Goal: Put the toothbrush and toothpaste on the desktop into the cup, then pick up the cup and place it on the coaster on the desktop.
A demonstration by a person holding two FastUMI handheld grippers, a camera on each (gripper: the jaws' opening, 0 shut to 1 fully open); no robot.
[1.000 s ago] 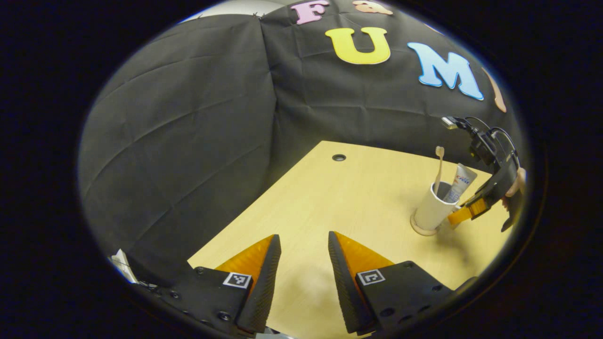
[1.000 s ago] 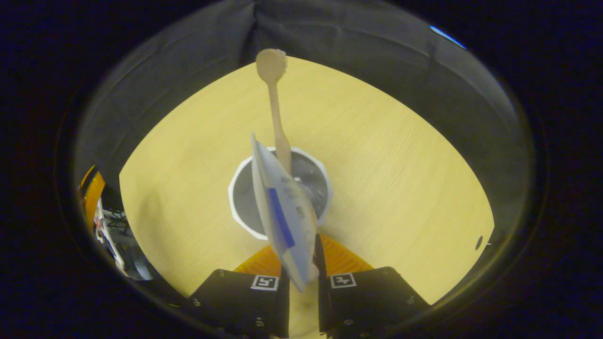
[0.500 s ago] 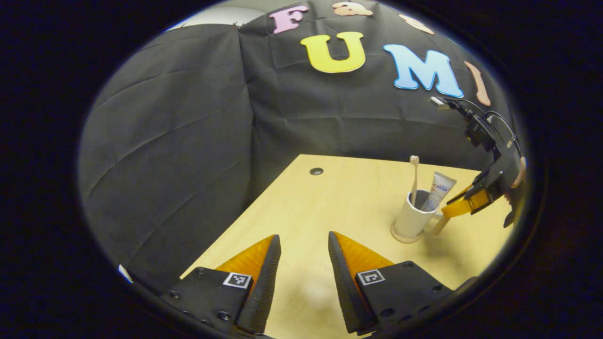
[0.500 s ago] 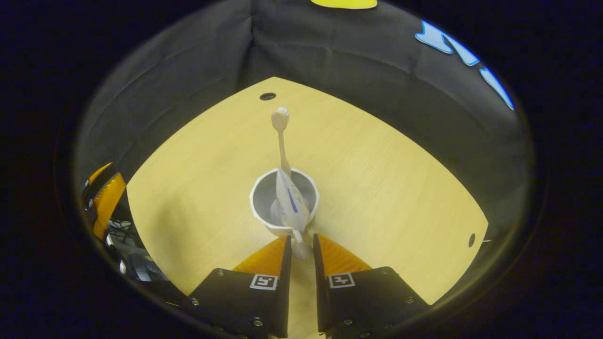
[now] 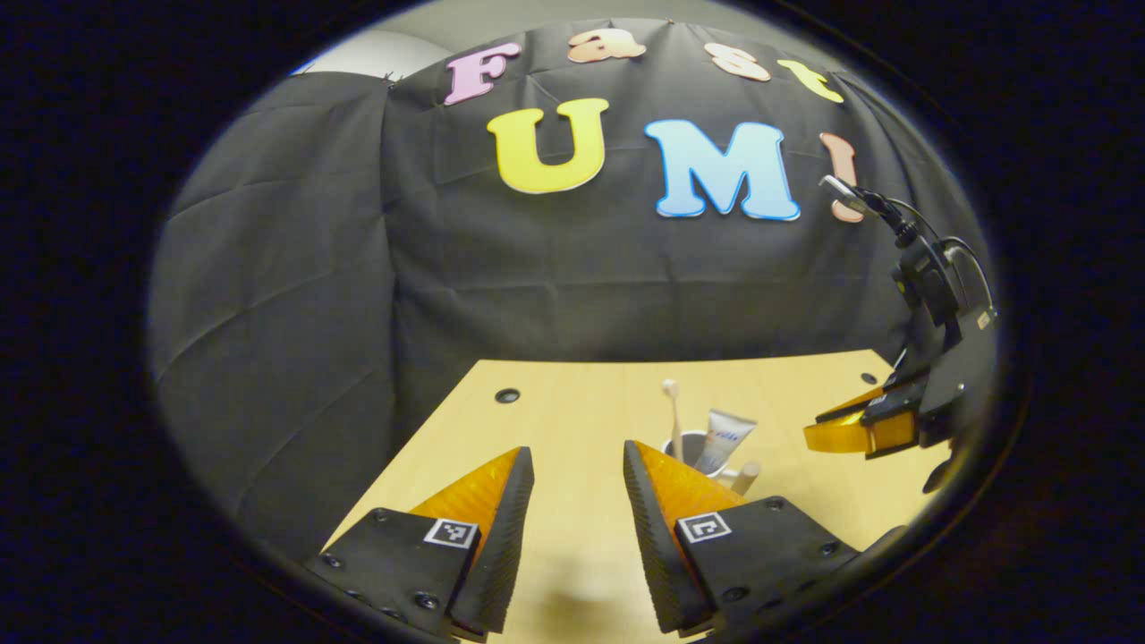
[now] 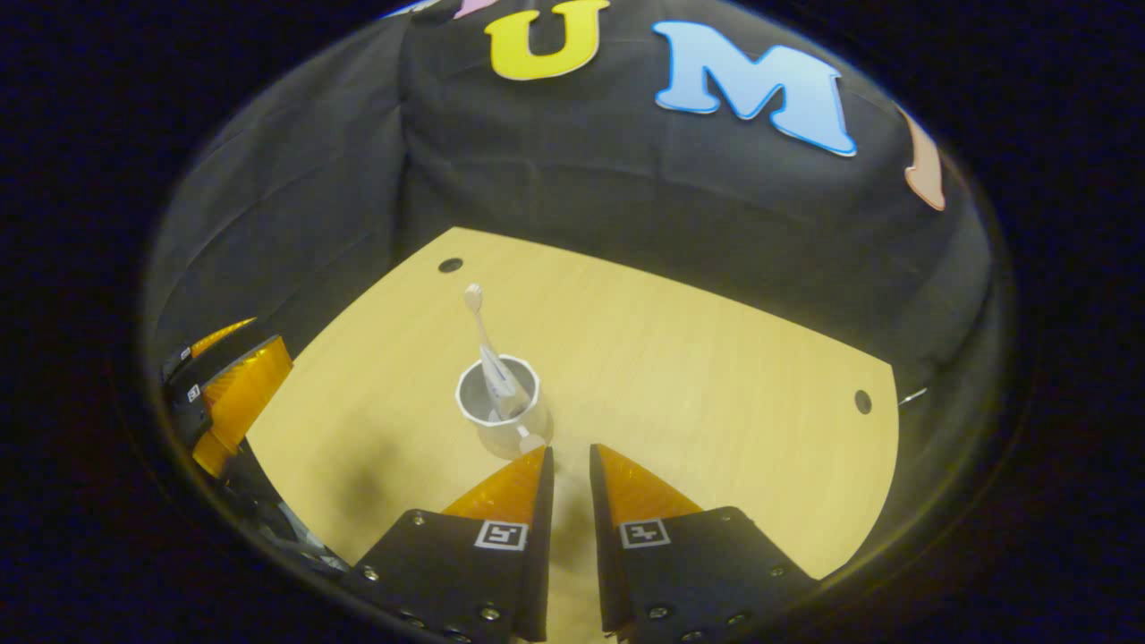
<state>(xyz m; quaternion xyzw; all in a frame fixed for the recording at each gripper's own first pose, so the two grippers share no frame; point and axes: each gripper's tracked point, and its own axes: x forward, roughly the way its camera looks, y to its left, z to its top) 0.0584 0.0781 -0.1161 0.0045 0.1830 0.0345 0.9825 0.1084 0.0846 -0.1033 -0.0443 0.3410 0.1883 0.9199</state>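
On the desk, white cup holds toothbrush and toothpaste, seemingly upright; both claws apart.

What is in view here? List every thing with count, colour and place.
Desk: one, light wood, under everything.
Cable holes: two, dark, near the desk's far corners.
Cup: one, white, standing upright on the desk just ahead of the right gripper.
Toothbrush: one, pale cream, standing in the cup with its head up.
Toothpaste: one tube, white with blue, in the cup beside the toothbrush.
Cloth wall: one, black, behind the desk.
Left gripper: one, black body, over the desk, fingers wide apart, holding nothing.
Right gripper: one, black body, just behind the cup, fingers narrowly apart, holding nothing.
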